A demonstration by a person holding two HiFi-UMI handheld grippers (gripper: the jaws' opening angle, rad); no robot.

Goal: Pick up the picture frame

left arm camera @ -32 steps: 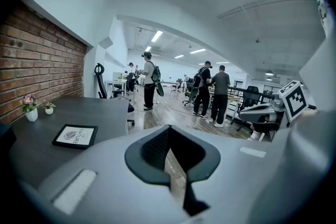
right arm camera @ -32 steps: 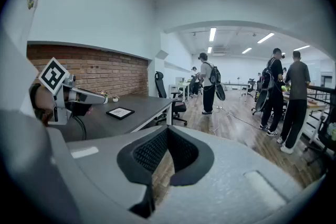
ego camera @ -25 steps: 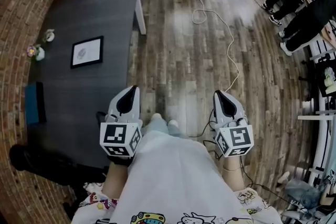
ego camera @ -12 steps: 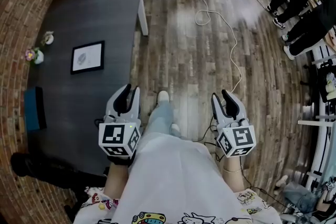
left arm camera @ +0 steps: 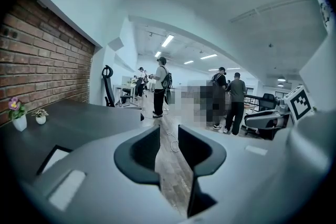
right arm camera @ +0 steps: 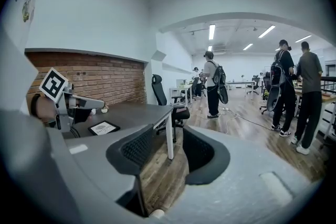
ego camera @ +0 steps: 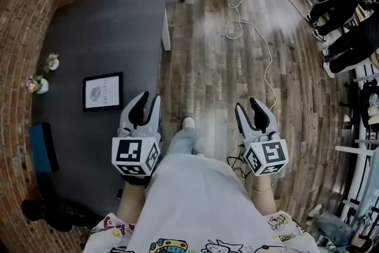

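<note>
Currently in the approach step, nothing grasped yet. Picture frame (ego camera: 103, 92) lies flat on the dark surface (ego camera: 112, 21), just beside the left tongs (ego camera: 148, 101) on their left. Right tongs (ego camera: 247, 106) hang over the wood floor (ego camera: 207, 68), well apart from the frame. Both tongs are opening: jaws apart, nothing between them in either gripper view. Next move, as I read it: swing the left tongs over to the frame's near edge, come in low and get the jaws across the rim. The frame sits flat, so the rim is the only purchase. The right tongs could steady the opposite side.
</note>
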